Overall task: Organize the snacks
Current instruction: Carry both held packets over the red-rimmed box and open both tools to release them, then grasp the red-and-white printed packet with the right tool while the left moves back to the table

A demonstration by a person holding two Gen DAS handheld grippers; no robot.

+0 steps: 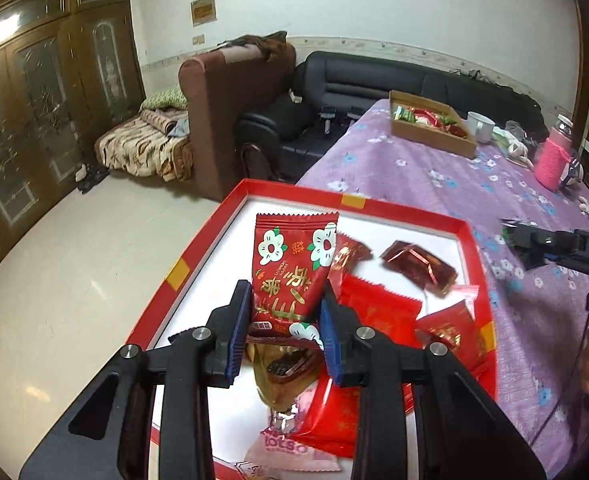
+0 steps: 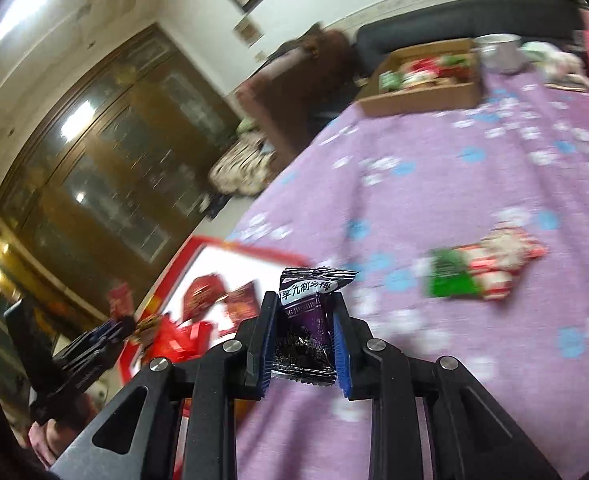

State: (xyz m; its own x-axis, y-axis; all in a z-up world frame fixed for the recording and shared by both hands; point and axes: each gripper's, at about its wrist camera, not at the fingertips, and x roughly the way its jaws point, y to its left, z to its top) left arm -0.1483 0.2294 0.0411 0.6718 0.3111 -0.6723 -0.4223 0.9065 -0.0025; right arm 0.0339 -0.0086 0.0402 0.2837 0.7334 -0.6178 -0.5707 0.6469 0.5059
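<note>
left wrist view: a red flower snack packet (image 1: 290, 268) is held tight by the left fingers (image 1: 240, 320) over the red tray (image 1: 470, 248); it should be let go low. a purple plum packet (image 2: 308, 328) is pinched by the right fingers (image 2: 340, 352).

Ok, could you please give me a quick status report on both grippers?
Left gripper shut on red flowered snack packet, above red tray. Right gripper shut on purple plum candy, over purple tablecloth. Nothing blocking.

Soft, even indoor light; ceiling lamps glare on the glossy cabinet doors (image 1: 34, 92). The left view is sharp, the right motion-blurred; fisheye bending darkens both edges.
</note>
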